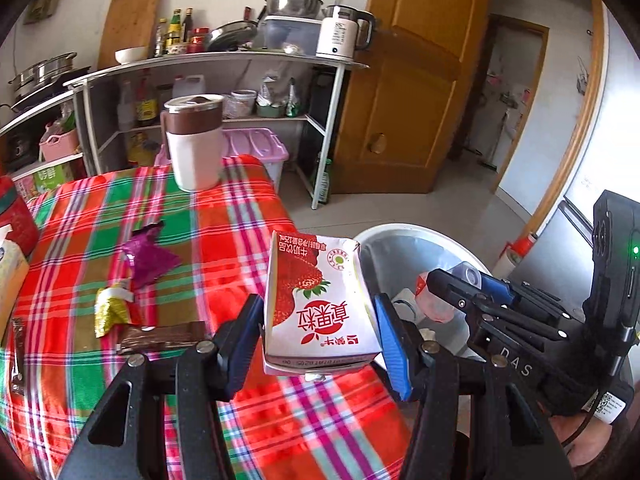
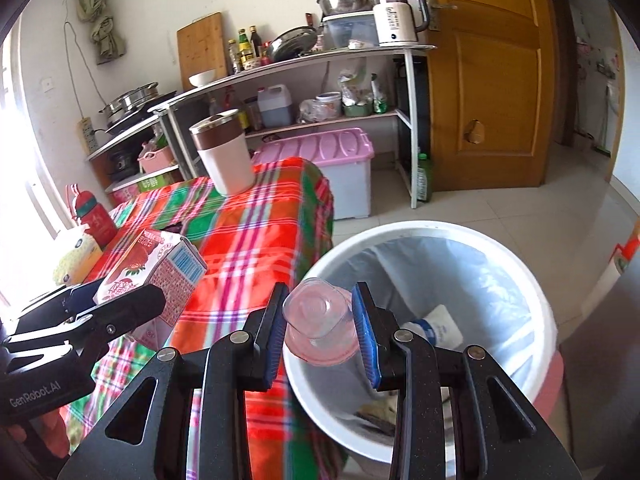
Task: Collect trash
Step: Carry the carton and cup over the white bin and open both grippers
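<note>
The left gripper (image 1: 320, 332) is angled downward over the edge of the counter (image 1: 224, 216), and its jaws are closed on a strawberry milk carton (image 1: 316, 300), which is held upside down with its printed front facing the camera. The right gripper (image 2: 320, 332) is likewise tilted downward, over the near rim of the trash bin (image 2: 532, 280); its jaws are clamped on a small clear plastic cup (image 2: 320, 320), pinkish at its wider end. In the left wrist view the right gripper (image 1: 452, 292) is seen from the side above the bin (image 1: 384, 236), with the cup (image 1: 470, 276) showing only partly at its tip. In the right wrist view the left gripper (image 2: 132, 300) is cut off at the frame's left edge, and the carton (image 2: 160, 272) is partly covered by one black finger.

The bin's contents are hard to make out: a white crumpled item and some dark scraps are glimpsed behind the jaws. A pale plastic liner, thin and wrinkled, is seen inside the round white bin.

The counter is covered by a plaid cloth in red, green and purple. On it lie a crumpled purple wrapper (image 1: 150, 260), a shiny gold wrapper (image 1: 110, 310) and a flat brown wrapper (image 1: 164, 338), all soft-edged with blur. A smooth white and brown lidded mug (image 1: 194, 142) stands at the far end.
</note>
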Action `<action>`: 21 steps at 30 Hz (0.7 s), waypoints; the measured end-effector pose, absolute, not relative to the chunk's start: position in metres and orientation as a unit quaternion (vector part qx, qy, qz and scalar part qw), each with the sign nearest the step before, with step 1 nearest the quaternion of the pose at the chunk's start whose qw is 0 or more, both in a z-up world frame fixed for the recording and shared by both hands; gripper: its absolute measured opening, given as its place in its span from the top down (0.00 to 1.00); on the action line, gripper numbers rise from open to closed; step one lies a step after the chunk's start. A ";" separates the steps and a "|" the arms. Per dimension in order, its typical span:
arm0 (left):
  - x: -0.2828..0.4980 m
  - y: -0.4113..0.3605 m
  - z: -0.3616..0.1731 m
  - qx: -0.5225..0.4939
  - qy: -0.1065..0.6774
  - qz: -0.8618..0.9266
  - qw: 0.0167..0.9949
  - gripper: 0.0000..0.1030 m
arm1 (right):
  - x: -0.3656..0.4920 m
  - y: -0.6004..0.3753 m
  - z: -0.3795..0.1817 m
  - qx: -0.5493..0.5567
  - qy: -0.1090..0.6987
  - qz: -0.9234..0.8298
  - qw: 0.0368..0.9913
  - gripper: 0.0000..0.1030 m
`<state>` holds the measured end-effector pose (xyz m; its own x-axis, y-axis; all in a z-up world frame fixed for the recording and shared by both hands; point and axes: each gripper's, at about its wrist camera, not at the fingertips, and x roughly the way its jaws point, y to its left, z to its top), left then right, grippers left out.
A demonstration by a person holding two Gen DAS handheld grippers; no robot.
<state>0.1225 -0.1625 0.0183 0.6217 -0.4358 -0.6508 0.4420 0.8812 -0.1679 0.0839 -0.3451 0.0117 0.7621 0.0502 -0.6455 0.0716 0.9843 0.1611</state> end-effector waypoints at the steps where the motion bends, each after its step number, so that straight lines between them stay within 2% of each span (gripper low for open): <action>1: 0.122 -0.168 0.018 0.009 0.361 -0.247 0.899 0.44 | 0.082 -0.349 0.011 0.089 0.345 -0.009 0.934 0.67; 21: 0.117 -0.245 -0.002 0.048 0.383 -0.288 0.876 0.44 | 0.079 -0.412 -0.015 0.094 0.377 -0.067 0.919 0.67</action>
<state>0.1170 -0.2451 -0.0020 0.5406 -0.4673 -0.6995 0.5417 0.8296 -0.1356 0.0792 -0.4122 -0.0151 0.7064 -0.0521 -0.7059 0.1936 0.9735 0.1218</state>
